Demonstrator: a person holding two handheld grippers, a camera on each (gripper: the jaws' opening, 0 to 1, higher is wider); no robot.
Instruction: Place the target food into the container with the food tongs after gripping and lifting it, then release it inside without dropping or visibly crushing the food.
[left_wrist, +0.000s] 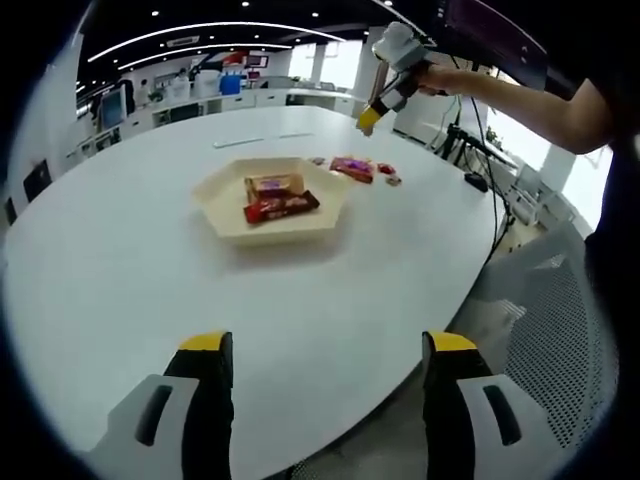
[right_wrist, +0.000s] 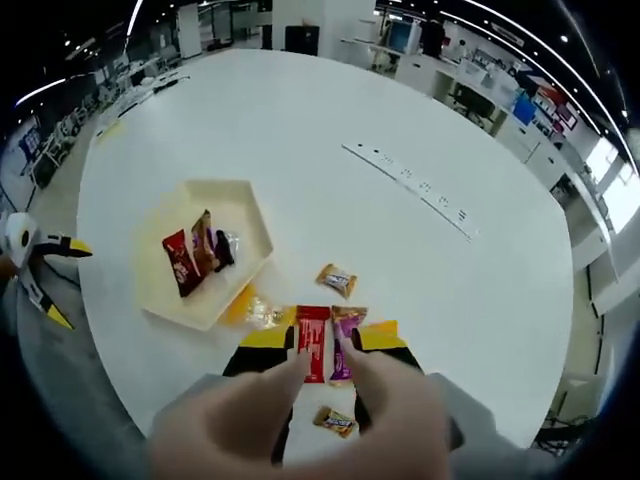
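A pale hexagonal tray (left_wrist: 215, 203) (right_wrist: 243, 203) on the white round table holds a red bar (left_wrist: 281, 206) (right_wrist: 180, 263) and a brown bar (left_wrist: 274, 184). Loose snack packets (left_wrist: 352, 168) lie just beyond it. My left gripper (left_wrist: 327, 352) hovers near the table's edge, its yellow-tipped jaws wide apart and empty; it also appears as the left gripper (right_wrist: 62, 282) at the table's rim. A hand holds my right gripper (left_wrist: 369, 119) (right_wrist: 322, 340) high above the loose packets. Through the narrow gap between its jaws I see a red packet (right_wrist: 312, 345) and a purple packet (right_wrist: 346, 350) on the table below.
More packets lie around: an orange one (right_wrist: 337, 280), a yellowish one (right_wrist: 256, 311) by the tray, another (right_wrist: 334, 422) nearer me. A long inset strip (right_wrist: 410, 185) crosses the table. A mesh chair (left_wrist: 560, 320) stands off the table's right edge.
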